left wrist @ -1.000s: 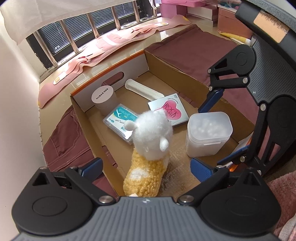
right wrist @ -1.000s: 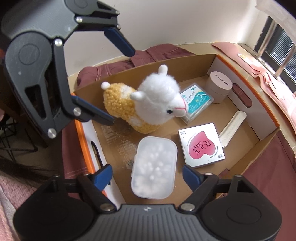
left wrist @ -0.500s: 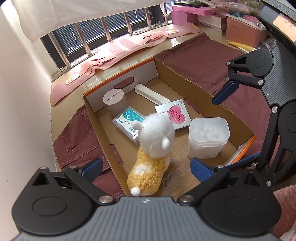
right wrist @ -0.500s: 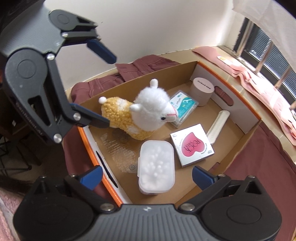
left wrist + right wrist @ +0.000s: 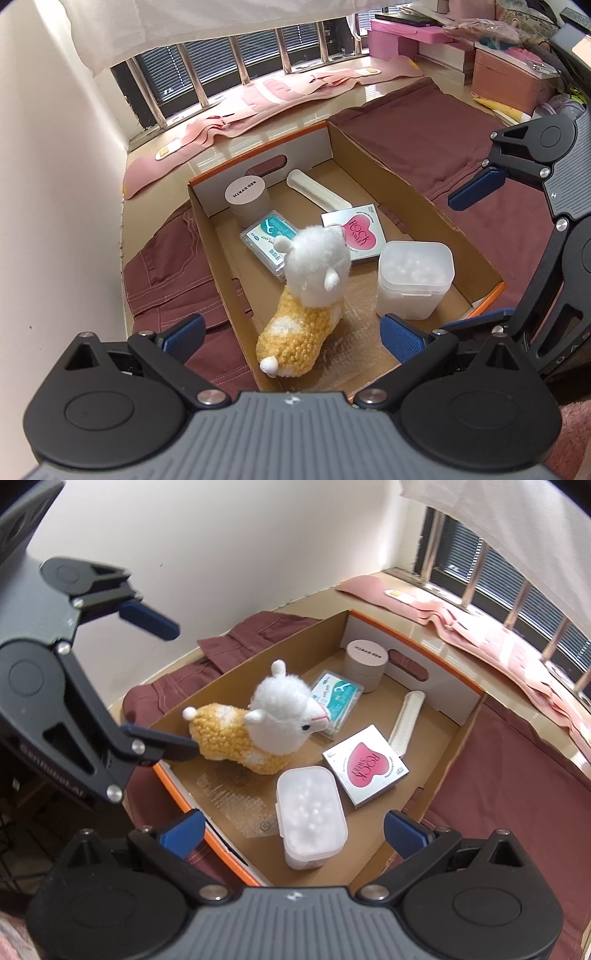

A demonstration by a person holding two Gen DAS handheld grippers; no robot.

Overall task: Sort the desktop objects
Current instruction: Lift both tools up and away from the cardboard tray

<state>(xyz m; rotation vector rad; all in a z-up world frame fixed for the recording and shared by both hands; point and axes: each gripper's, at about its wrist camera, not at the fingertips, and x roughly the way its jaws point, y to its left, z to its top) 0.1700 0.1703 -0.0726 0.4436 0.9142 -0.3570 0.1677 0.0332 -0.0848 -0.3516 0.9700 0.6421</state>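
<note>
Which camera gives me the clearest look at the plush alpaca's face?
Right wrist view: the plush alpaca is seen side-on, with eye, muzzle and mouth visible. The left wrist view shows it from behind: only the back of the head, ears, yellow body and tail.

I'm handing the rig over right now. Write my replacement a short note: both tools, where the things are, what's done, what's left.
Left tool: open, empty, above the box's near end.
Right tool: open, empty, above the box.
Cardboard box holds everything seen: alpaca plush, clear tub of white balls, heart-print box, teal floss pack, round beige jar, white flat stick.
Done: six items lie in the box.
Left: no loose item shows on the maroon cloth; check outside these views before stopping.
</note>
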